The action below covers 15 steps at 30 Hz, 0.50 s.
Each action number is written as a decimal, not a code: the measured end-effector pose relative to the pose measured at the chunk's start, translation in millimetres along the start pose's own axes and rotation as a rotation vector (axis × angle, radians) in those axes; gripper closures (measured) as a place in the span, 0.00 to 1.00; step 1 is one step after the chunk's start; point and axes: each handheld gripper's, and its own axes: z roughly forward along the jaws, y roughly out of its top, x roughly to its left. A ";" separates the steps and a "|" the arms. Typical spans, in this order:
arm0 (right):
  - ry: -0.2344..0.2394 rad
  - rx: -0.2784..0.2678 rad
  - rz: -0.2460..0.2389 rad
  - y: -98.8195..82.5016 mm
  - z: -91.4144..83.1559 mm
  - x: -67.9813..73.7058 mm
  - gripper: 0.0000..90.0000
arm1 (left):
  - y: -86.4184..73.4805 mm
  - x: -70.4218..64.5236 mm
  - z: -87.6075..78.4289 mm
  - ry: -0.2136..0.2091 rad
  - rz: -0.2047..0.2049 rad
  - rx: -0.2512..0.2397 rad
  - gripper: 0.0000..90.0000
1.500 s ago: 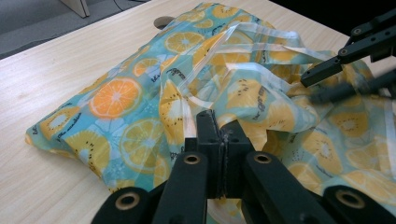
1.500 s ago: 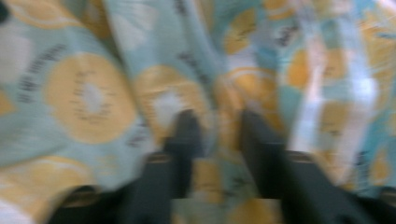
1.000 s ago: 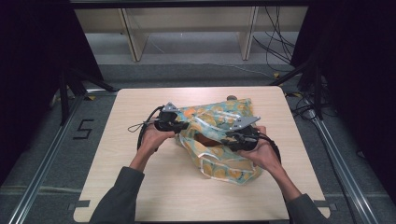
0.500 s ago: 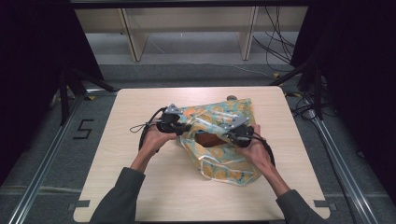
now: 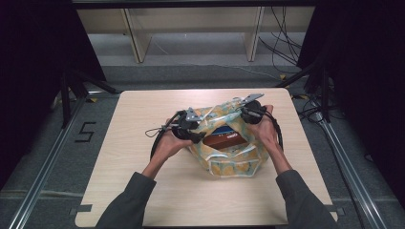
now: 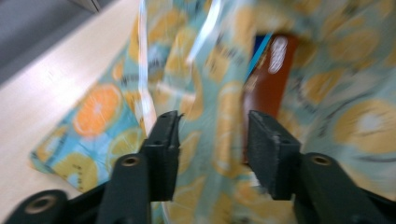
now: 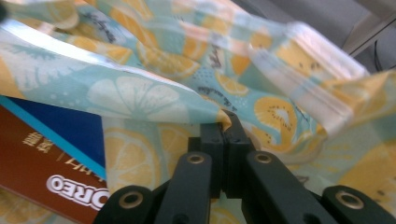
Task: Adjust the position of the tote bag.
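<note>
A soft plastic bag (image 5: 235, 161) printed with orange and lemon slices stands in the middle of the wooden table (image 5: 138, 109), its mouth held apart. Inside lies a brown and blue Oreo box (image 5: 225, 137), also seen past the jaws (image 6: 266, 79) (image 7: 42, 163). My left gripper (image 5: 199, 138) (image 6: 212, 140) is at the bag's left rim; its jaws have just been opening and stand apart, with the bag's wall (image 6: 219, 116) between them but not pressed. My right gripper (image 5: 242, 118) (image 7: 225, 122) is shut on a fold of the bag's far right edge (image 7: 205, 109).
Bare tabletop lies all around the bag, widest at the left and front. Both forearms come in from the near edge. Black cables loop beside each hand (image 5: 155, 143). Behind the table stand shelf legs (image 5: 136, 45) and floor cables.
The right gripper has closed on the bag's edge and carried it toward the far side, widening the mouth so the box shows. The left gripper's jaws have opened and it has shifted slightly right.
</note>
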 end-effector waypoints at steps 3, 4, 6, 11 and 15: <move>0.006 0.010 0.019 -0.2 8.0 -5.1 1.00 | 18.2 -17.5 -13.2 0.000 0.060 -0.049 0.56; 0.000 0.011 0.017 -0.4 9.8 -5.8 1.00 | 18.2 -17.5 -13.2 0.000 0.060 -0.049 0.55; 0.008 0.025 0.042 0.4 10.8 -4.9 1.00 | 28.8 -28.2 -7.6 -0.015 0.097 -0.034 0.55; 0.004 0.020 0.033 1.6 11.3 -5.9 0.99 | 26.0 -20.8 53.3 0.058 0.056 0.177 0.45; 0.021 0.017 0.054 2.1 8.9 -7.3 0.98 | 18.6 -7.2 70.1 0.083 0.042 0.220 0.44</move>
